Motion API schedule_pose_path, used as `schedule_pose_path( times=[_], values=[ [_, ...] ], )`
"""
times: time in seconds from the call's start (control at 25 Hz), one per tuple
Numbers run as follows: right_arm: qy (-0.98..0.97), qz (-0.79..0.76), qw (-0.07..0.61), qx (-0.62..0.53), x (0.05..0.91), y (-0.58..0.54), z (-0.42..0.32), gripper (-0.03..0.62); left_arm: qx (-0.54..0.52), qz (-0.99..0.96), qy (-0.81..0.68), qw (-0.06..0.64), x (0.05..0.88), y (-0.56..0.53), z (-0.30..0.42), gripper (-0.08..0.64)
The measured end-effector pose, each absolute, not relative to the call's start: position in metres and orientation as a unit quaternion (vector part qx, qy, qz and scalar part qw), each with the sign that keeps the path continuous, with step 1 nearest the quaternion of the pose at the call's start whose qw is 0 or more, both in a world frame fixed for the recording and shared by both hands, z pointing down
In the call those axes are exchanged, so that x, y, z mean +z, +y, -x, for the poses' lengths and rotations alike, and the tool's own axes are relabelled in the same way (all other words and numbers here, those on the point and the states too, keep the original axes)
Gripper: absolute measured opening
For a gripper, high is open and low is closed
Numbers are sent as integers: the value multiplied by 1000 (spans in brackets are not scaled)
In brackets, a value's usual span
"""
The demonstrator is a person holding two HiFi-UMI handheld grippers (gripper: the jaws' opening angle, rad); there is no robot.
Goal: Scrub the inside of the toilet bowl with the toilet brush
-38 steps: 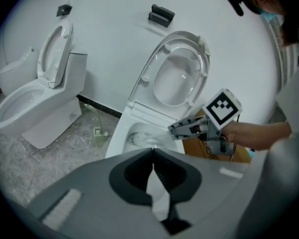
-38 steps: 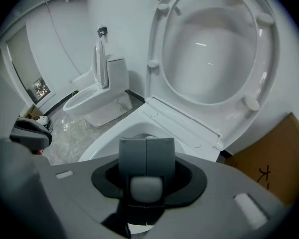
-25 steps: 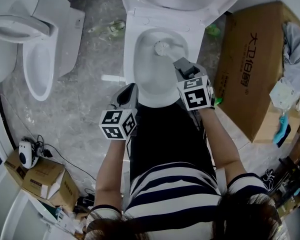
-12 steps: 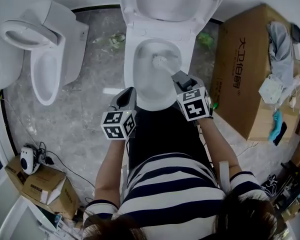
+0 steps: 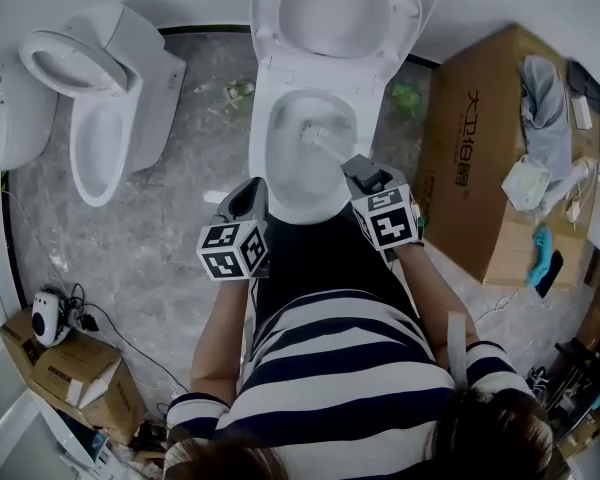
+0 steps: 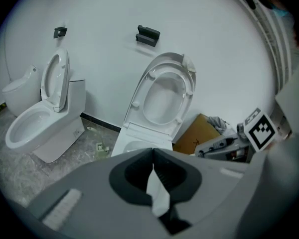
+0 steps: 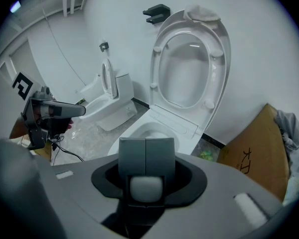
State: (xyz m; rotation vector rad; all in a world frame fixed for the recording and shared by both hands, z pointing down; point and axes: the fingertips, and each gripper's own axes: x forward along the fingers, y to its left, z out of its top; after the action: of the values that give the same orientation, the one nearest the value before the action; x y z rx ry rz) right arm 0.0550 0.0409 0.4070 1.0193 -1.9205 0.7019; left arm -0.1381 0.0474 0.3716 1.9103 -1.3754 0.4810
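**Step in hand:** scrubbing, as I judge it. My right gripper (image 7: 146, 151) is closed tight on the handle of the toilet brush (image 5: 317, 136). The handle's rounded pale end shows between the jaws in the right gripper view.

**Brush:** from that gripper the handle runs toward 11 o'clock. The bristle head sits inside the toilet bowl (image 5: 261, 140), over the far half of the basin. Whether the bristles press the porcelain I cannot tell.

**Other hand:** my left gripper (image 6: 153, 158) hangs at 7 o'clock of the bowl, outside the rim, jaws brought together. A pale sliver shows in their seam, and I cannot name it.

**Next move, in my judgement:** sweep the head round the wall and up under the rim. Steer from the wrist and grip firmly, so the handle does not twist in the jaws.

**Beyond:** the raised lid (image 5: 335, 8) at 12 o'clock, a second toilet (image 5: 100, 118) at 9 o'clock, and a cardboard box (image 5: 480, 168) at 3 o'clock.
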Motion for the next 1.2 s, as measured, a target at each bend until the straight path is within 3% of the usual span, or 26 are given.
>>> schedule_pose_path(
  times=[1.2],
  values=[
    [-792,-382,385,280,381,42,-58,172,168,-721,-575,348,344,68,126,0]
  ],
)
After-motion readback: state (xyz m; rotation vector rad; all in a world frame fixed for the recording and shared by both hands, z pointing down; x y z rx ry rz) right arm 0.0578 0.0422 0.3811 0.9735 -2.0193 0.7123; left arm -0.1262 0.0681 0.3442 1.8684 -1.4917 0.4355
